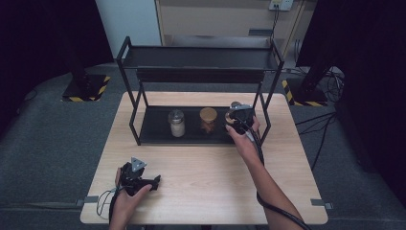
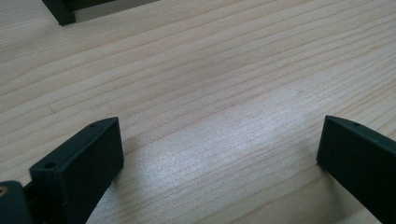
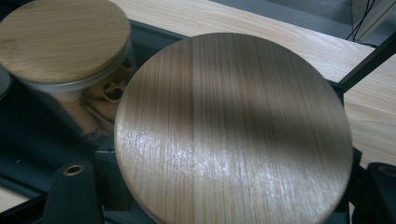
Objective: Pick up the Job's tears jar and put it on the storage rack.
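right hand-held gripper [image 1: 238,116] is at the right end of the black metal two-tier rack's [image 1: 125,60] lower shelf, jaws closed on a glass jar with a round light-wood lid [image 3: 232,128]. in the right gripper view that lid sits between the two black jaws, w/ the jar body hidden under it, so can't tell if its base touches the shelf. just beside it stands a 2nd glass jar with a bamboo lid [image 1: 208,120], pasta-like pieces inside. further left on the same shelf, apart from it, a clear glass jar with a metal-look lid [image 1: 176,123], pale contents. left hand-held gripper [image 1: 156,181] rests low on the light wooden tabletop [image 1: 201,177] near the front-left, well apart from the rack; jaws wide open, nothing btwn them, just bare wood grain in the left gripper view. top shelf of the rack is bare.
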### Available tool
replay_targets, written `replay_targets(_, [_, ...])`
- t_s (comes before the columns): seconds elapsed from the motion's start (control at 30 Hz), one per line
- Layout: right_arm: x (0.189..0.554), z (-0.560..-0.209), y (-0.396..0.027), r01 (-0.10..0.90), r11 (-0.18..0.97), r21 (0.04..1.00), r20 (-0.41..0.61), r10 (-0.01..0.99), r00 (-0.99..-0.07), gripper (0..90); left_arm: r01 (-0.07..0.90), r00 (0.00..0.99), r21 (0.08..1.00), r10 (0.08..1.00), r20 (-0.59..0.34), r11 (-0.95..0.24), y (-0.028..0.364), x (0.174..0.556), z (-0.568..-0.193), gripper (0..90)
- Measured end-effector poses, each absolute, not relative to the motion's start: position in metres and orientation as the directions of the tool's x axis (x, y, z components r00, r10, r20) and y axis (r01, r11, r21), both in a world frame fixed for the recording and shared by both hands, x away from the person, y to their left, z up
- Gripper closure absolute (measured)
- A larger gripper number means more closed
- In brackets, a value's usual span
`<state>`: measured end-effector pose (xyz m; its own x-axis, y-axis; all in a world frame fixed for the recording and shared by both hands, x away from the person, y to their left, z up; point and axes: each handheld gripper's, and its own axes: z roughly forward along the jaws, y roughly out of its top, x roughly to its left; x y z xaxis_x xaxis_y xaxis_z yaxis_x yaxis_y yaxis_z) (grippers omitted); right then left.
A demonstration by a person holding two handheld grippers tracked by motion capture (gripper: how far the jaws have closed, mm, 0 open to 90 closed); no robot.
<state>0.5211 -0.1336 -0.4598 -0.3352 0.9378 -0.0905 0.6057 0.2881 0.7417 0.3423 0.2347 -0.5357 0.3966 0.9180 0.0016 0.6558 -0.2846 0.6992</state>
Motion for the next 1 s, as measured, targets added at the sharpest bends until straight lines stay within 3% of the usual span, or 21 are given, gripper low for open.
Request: replay_targets(1.0, [0.543,-0.473,-0.131,0.626,0.255,0.737,-0.068,0.949,-0.307,25.6,0.656,0.397,0.699,0.918,0.002,-0.285,0.235,0.342,-0.536,0.0])
